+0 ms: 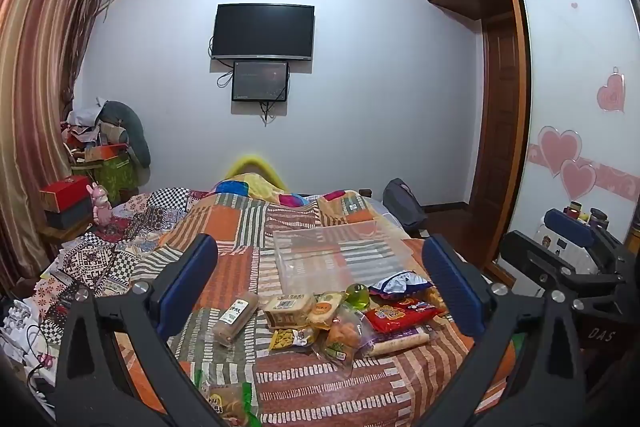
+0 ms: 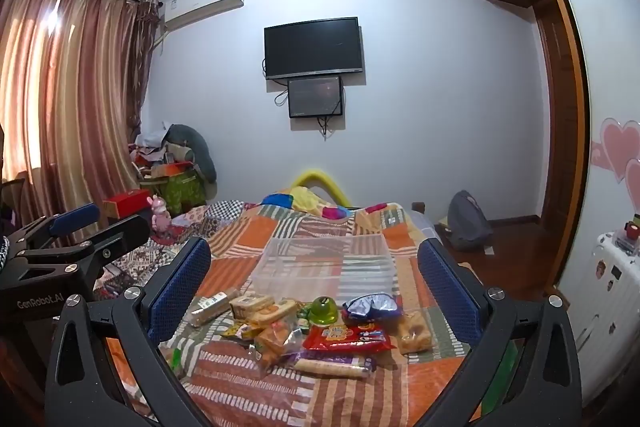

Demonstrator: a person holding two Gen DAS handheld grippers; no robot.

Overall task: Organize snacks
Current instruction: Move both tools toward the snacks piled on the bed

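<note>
Both tools released above snacks, clear bin behind, patchwork quilt, wall TV

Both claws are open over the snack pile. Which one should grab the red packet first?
Right, probably. The red packet lies almost centred between the open right claw, with the clear bin straight beyond it. In the left wrist view it sits off toward the right finger of the left claw.

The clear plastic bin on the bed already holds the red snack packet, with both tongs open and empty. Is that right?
Not quite. The clear plastic bin is empty; the red snack packet lies on the quilt in front of it with the other snacks, as the right wrist view shows. The left tongs and right tongs are indeed open and empty.
</note>
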